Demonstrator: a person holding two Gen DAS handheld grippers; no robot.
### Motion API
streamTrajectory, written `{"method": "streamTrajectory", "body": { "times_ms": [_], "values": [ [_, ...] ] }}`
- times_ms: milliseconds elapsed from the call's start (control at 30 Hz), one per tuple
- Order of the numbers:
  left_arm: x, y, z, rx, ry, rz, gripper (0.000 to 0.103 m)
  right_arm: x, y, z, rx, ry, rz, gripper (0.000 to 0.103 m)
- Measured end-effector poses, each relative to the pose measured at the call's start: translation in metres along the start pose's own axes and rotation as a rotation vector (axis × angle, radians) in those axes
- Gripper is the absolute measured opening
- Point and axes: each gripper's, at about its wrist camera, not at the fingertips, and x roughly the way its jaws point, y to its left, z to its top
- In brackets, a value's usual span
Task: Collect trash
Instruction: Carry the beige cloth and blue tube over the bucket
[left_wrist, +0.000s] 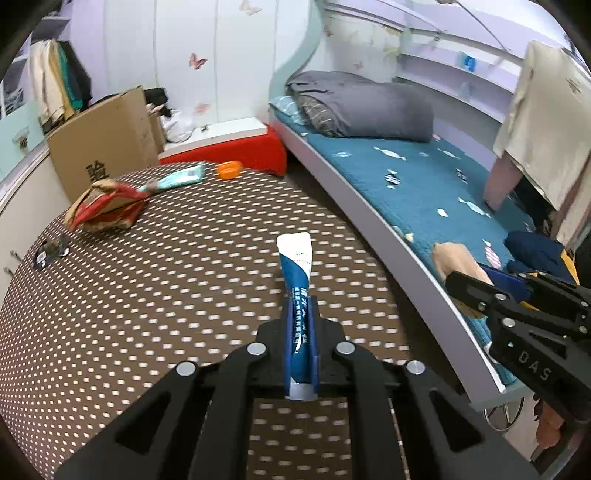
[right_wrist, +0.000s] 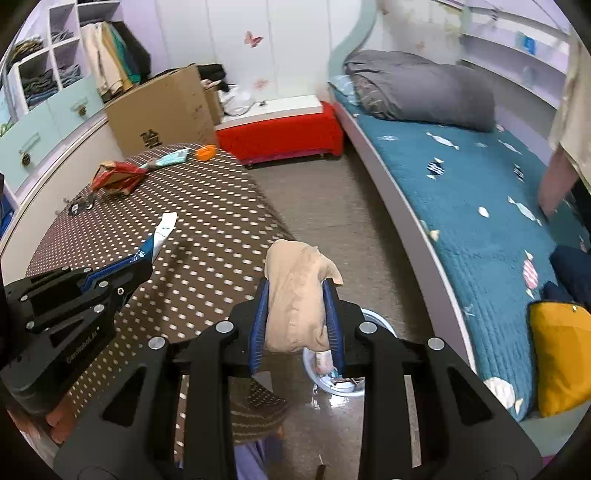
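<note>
My left gripper (left_wrist: 300, 306) is shut on a blue and white tube wrapper (left_wrist: 297, 266) and holds it above the dotted brown table (left_wrist: 166, 280). In the right wrist view the left gripper (right_wrist: 142, 258) shows at the left with the wrapper (right_wrist: 162, 229) sticking out. My right gripper (right_wrist: 295, 291) is shut on a crumpled beige paper bag (right_wrist: 295, 295), held above a white bin (right_wrist: 343, 384) on the floor with trash inside. The beige bag also shows in the left wrist view (left_wrist: 458, 258). A red crumpled wrapper (left_wrist: 103, 206), a teal packet (left_wrist: 181, 177) and an orange lid (left_wrist: 229, 170) lie at the table's far end.
A small dark wrapper (left_wrist: 51, 251) lies at the table's left edge. A cardboard box (left_wrist: 107, 144) stands behind the table. A red bench (right_wrist: 280, 136) is at the back. A bed with a blue cover (right_wrist: 472, 192) runs along the right. A yellow cushion (right_wrist: 561, 354) lies on it.
</note>
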Motion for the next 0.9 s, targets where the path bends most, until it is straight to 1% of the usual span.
{"method": "streamTrajectory", "body": {
  "times_ms": [300, 567, 733, 900],
  "values": [
    [0.011, -0.066, 0.003, 0.085, 0.009, -0.056, 0.008, -0.014, -0.052, -0.02, 0.07, 0.004, -0.051, 0.029],
    [0.031, -0.117, -0.002, 0.136, 0.051, -0.094, 0.008, -0.014, -0.1, -0.036, 0.133, 0.031, -0.089, 0.029],
    [0.055, -0.139, -0.011, 0.159, 0.099, -0.098, 0.008, -0.004, -0.126, -0.049, 0.174, 0.065, -0.11, 0.029],
    [0.087, -0.157, -0.024, 0.18, 0.167, -0.096, 0.008, 0.017, -0.149, -0.065, 0.21, 0.126, -0.118, 0.029]
  ]
}}
